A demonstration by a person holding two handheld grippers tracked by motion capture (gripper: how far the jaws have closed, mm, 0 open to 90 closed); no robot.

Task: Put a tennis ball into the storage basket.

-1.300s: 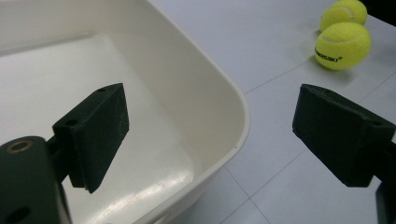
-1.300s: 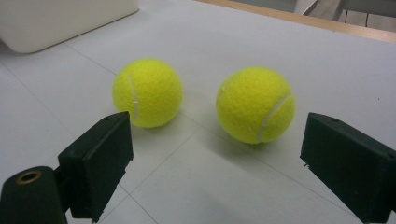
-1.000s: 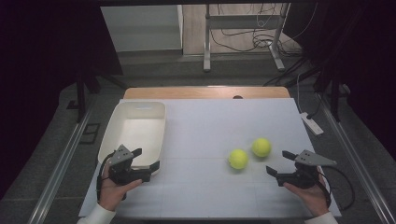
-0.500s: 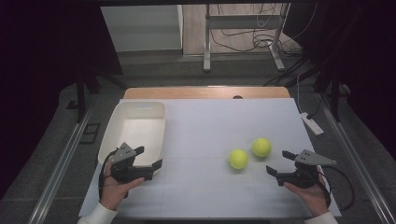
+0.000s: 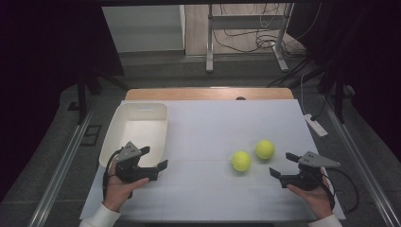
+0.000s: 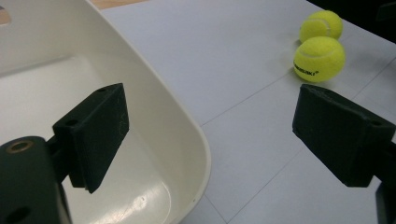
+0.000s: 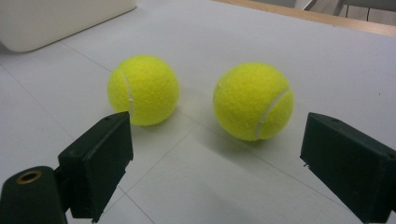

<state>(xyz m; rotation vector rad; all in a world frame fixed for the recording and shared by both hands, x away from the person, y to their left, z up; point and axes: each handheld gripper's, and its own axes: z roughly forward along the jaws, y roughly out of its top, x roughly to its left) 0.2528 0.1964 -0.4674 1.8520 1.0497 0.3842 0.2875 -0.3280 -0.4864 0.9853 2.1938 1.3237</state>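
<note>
Yellow felt covers the two tennis balls, each crossed by a pale curved seam. The nearer ball (image 5: 241,161) and the farther ball (image 5: 265,149) lie close together without clearly touching, on the white sheet that covers the table (image 5: 227,127). From the table's middle they are found at about four o'clock. They rest loose on the flat surface, so a slight nudge would probably set them rolling.

At about nine o'clock a cream plastic bin (image 5: 156,111) is placed, smooth, glossy and round-cornered, with nothing in it. Its place well apart from the balls suggests that they are meant to be carried into it.

The right gripper (image 5: 282,166) is held low beside the balls at five o'clock, its black block-shaped jaws spread wide with nothing between them. In the right gripper view both balls are framed between the jaws, which suggests that a grasp is being lined up.

The left gripper (image 5: 155,157) is held at the bin's near corner at about eight o'clock. Its jaws are likewise spread wide and empty.
</note>
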